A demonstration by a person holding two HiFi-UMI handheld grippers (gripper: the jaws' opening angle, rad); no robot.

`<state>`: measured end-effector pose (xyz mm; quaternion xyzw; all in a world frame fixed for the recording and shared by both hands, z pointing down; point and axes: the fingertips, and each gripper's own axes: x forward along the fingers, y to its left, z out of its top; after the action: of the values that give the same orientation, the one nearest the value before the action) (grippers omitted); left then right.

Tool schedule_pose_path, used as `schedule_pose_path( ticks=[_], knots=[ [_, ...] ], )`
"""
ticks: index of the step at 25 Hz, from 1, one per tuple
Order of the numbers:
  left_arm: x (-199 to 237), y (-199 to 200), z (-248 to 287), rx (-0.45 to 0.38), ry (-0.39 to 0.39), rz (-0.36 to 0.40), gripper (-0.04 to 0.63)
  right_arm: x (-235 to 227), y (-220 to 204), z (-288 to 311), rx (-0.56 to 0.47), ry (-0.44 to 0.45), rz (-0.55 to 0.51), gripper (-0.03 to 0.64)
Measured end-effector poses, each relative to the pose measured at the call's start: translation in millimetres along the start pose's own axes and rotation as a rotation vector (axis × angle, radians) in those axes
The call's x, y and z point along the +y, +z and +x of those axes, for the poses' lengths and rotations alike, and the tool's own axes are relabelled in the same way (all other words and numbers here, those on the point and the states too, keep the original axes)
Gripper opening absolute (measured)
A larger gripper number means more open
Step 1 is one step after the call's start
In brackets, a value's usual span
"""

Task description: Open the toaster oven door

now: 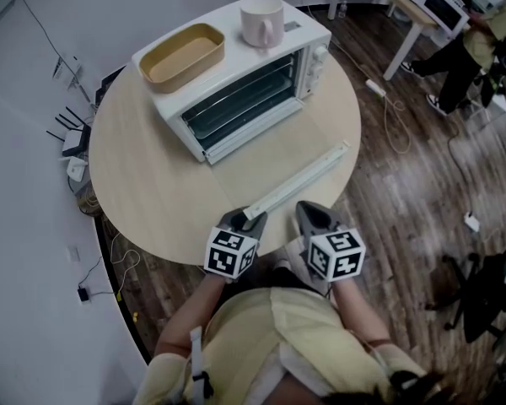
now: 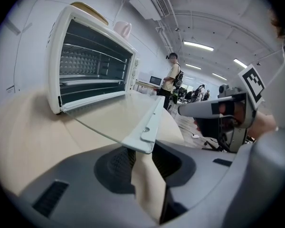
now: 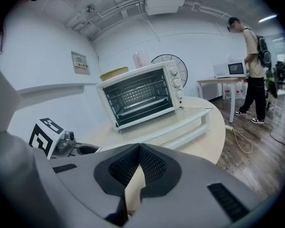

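Note:
A white toaster oven [image 1: 244, 83] stands on the round beige table [image 1: 143, 184]. Its glass door hangs open and lies about level, reaching toward me, with the white handle bar [image 1: 302, 178] along its near edge. My left gripper [image 1: 251, 218] is at the near left end of that bar. In the left gripper view the bar's corner [image 2: 141, 139] sits between the tips of the left gripper [image 2: 141, 158], which grips it. My right gripper [image 1: 308, 213] hovers beside it, just right of the bar. In its own view the right gripper [image 3: 138, 151] is shut and holds nothing.
A pink cup [image 1: 261, 19] and a tan tray [image 1: 181, 55] sit on the oven's top. The table's edge lies just under both grippers. A power strip and cable [image 1: 379, 87] trail over the wooden floor at right. A person [image 3: 254, 75] stands by a far table bearing a white microwave [image 3: 232, 69].

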<state>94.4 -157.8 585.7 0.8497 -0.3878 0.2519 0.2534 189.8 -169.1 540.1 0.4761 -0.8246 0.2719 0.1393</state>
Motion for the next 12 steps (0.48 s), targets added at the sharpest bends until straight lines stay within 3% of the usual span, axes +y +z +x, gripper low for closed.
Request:
schedule_pose_path(
  ticks=[12],
  knots=[
    [-0.4,-6.2,4.6,0.025,0.005,0.023,0.104,-0.5,-2.4,-3.8,0.001,-0.009,0.004,0.003]
  ],
)
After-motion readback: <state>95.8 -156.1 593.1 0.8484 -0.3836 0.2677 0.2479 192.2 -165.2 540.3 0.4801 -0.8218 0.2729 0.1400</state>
